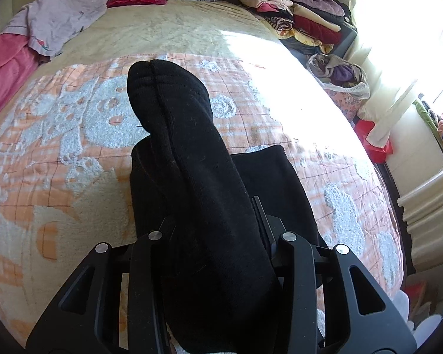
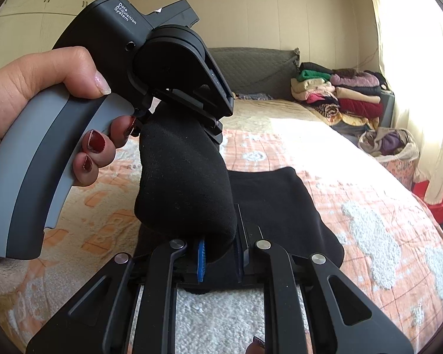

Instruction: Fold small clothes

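Black sock held off the blanket, stretched between both tools: left gripper pinches one end, right gripper the other. Second sock lies flat beneath. Likely step: pairing. Next: lower it aligned onto that one.

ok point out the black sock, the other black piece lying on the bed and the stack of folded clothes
black sock (image 1: 192,159): left wrist view, middle of its length.
black garment on the bed (image 2: 280,203): right wrist view, flat centre of the cloth.
stack of folded clothes (image 2: 351,100): right wrist view, middle of the pile.
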The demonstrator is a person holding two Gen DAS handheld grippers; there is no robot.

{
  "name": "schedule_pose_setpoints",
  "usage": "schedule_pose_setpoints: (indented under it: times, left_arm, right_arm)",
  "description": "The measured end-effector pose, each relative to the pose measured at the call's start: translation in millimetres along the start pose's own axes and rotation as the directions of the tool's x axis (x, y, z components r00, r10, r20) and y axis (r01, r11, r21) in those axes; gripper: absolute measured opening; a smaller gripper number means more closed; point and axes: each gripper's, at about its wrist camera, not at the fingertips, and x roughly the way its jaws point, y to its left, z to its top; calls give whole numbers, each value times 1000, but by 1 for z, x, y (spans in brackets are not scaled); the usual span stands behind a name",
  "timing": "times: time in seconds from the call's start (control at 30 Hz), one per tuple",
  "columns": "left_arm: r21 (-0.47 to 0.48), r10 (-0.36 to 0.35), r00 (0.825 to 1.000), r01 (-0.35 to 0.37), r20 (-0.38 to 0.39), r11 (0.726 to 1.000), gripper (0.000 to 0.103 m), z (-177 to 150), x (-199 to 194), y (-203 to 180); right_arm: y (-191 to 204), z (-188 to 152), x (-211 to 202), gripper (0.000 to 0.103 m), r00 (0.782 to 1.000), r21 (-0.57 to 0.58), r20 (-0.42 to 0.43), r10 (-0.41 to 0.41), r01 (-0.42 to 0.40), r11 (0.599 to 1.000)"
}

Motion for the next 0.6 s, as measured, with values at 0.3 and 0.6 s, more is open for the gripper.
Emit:
schedule_pose_setpoints:
  times: [0.3, 0.6]
  left_arm:
    - [30, 24, 999, -23, -46, 999, 32, -1, 27, -19]
    - [-52, -117, 990, 114, -72, 992, 64, -5, 46, -16]
  right_arm:
    - [-23, -7, 22, 14, 998, 72, -56, 5, -1, 997]
    - [-55, -19, 41, 15, 990, 229, -118, 81, -52, 972]
